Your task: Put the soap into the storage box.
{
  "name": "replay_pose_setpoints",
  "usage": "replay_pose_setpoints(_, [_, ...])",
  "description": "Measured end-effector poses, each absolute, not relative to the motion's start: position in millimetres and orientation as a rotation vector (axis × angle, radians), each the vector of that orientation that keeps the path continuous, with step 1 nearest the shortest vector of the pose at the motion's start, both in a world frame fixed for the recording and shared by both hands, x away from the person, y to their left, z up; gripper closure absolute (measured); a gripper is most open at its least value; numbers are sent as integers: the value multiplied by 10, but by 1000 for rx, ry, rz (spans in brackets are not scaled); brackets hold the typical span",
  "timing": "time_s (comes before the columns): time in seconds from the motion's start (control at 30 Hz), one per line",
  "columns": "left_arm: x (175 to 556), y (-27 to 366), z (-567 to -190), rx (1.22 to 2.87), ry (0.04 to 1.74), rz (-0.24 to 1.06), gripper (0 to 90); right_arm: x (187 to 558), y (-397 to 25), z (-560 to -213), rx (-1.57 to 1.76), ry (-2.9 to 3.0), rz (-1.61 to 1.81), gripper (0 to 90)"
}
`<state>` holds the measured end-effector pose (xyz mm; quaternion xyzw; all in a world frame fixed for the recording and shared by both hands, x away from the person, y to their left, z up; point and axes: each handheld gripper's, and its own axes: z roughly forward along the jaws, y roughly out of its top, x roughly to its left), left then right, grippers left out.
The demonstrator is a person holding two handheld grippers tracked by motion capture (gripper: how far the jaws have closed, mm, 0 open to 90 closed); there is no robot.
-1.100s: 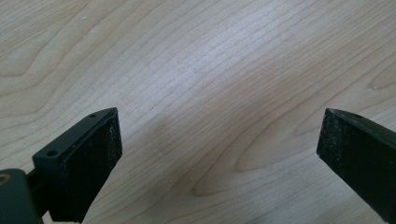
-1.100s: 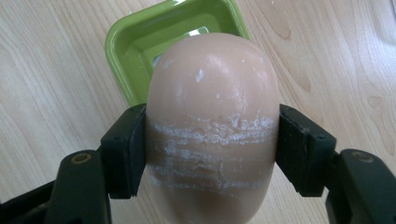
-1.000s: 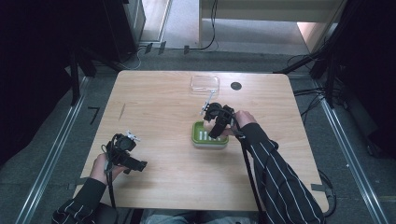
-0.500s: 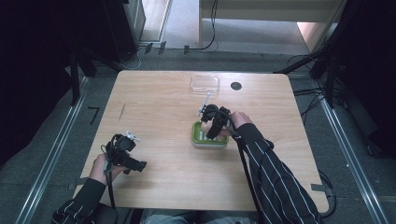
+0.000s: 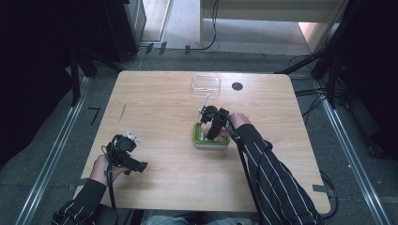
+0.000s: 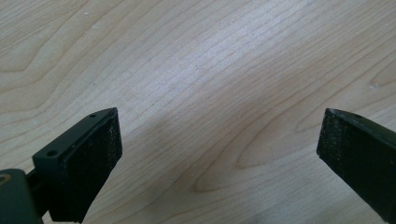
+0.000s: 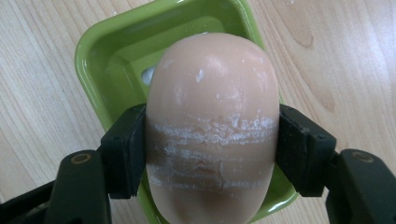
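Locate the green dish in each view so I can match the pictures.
High view: the green dish sits right of the table's centre, partly under the right tool.
Left gripper view: not in it; bare wood between open jaws.
Right gripper view: its rim curves across the upper left, behind the pink soap bar clamped by the tool.
Shared landmark: the light wooden table, whose grain runs through every view.

Left tongs (image 6: 219, 154) seen from close above, two black jaws wide apart with nothing between them, rough dark pads (image 6: 95, 163) facing inward, pale wooden bench (image 6: 210, 70) with wavy grain below, soft shadow between the jaws
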<state>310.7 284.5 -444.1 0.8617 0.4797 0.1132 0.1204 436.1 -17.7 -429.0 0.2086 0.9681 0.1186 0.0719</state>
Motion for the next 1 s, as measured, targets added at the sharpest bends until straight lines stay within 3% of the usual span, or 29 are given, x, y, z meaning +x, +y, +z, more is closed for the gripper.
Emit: replay_pose_setpoints(1.0, [3107, 2840, -4443, 2519, 1398, 326, 5, 4378, -148, -4432, 612, 2932, 346, 332])
